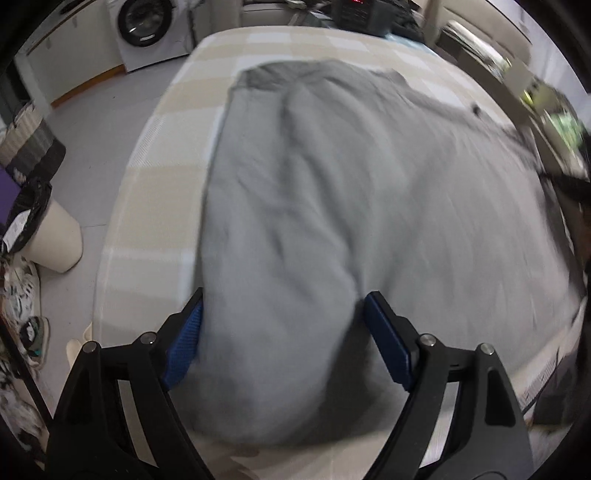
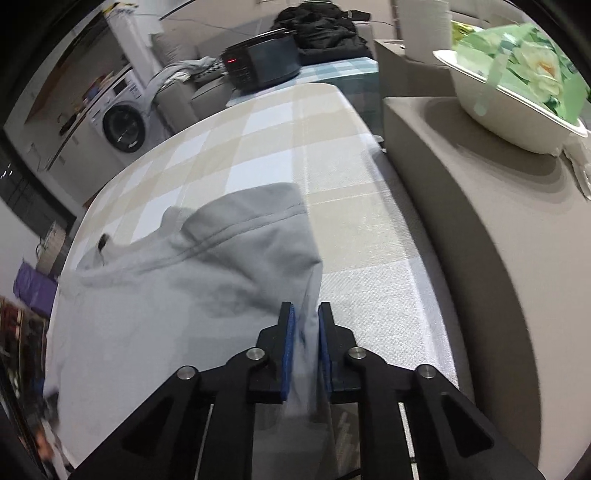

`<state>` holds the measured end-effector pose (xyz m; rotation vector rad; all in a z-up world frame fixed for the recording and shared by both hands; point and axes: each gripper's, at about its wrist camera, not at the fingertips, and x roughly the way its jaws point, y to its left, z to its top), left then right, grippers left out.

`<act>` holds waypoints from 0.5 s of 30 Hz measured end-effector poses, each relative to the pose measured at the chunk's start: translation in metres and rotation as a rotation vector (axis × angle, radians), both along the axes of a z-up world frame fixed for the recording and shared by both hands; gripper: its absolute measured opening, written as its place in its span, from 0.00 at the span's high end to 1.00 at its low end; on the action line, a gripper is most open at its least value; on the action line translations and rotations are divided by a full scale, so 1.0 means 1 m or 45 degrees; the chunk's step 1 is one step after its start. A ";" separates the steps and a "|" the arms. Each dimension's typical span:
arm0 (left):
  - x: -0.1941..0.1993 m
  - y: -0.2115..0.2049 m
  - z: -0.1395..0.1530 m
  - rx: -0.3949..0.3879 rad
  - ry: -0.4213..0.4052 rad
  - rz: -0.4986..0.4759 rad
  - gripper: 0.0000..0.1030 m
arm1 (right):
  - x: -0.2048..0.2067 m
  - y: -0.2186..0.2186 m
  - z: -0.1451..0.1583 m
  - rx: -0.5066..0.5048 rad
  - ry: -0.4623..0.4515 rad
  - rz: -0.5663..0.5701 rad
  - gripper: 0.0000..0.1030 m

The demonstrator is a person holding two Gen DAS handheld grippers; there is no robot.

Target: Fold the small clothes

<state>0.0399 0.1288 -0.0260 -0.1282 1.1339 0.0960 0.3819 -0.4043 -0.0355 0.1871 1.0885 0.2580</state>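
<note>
A light grey garment (image 1: 332,192) lies spread over a table with a beige and white checked cloth (image 1: 162,155). My left gripper (image 1: 282,314) is open, its blue pads either side of a bulging fold at the garment's near end. In the right wrist view the same grey garment (image 2: 177,280) lies to the left on the checked cloth (image 2: 295,147). My right gripper (image 2: 306,321) is shut on the garment's right edge, a strip of cloth pinched between the blue pads.
A washing machine (image 1: 147,26) stands at the back left. A black appliance (image 2: 262,62) and dark clothes (image 2: 321,26) sit beyond the table's far end. A beige counter (image 2: 461,206) at the right carries a white bowl (image 2: 506,107). Bags and shoes (image 1: 29,325) lie on the floor at the left.
</note>
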 end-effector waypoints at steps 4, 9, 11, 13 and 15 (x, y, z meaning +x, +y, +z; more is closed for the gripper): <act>-0.027 -0.011 0.002 -0.036 0.006 0.001 0.22 | -0.021 0.013 0.012 -0.019 -0.045 0.050 0.70; -0.039 -0.018 0.006 -0.069 0.010 -0.005 0.22 | -0.068 0.029 0.033 -0.026 -0.172 0.135 0.52; -0.043 -0.023 0.007 -0.059 0.006 -0.010 0.22 | -0.086 0.037 0.040 -0.018 -0.193 0.173 0.48; -0.045 -0.022 0.009 -0.065 -0.012 0.000 0.22 | -0.103 0.043 0.046 0.007 -0.213 0.194 0.42; -0.046 -0.016 0.011 -0.085 -0.029 0.027 0.22 | -0.120 0.049 0.051 0.031 -0.234 0.207 0.36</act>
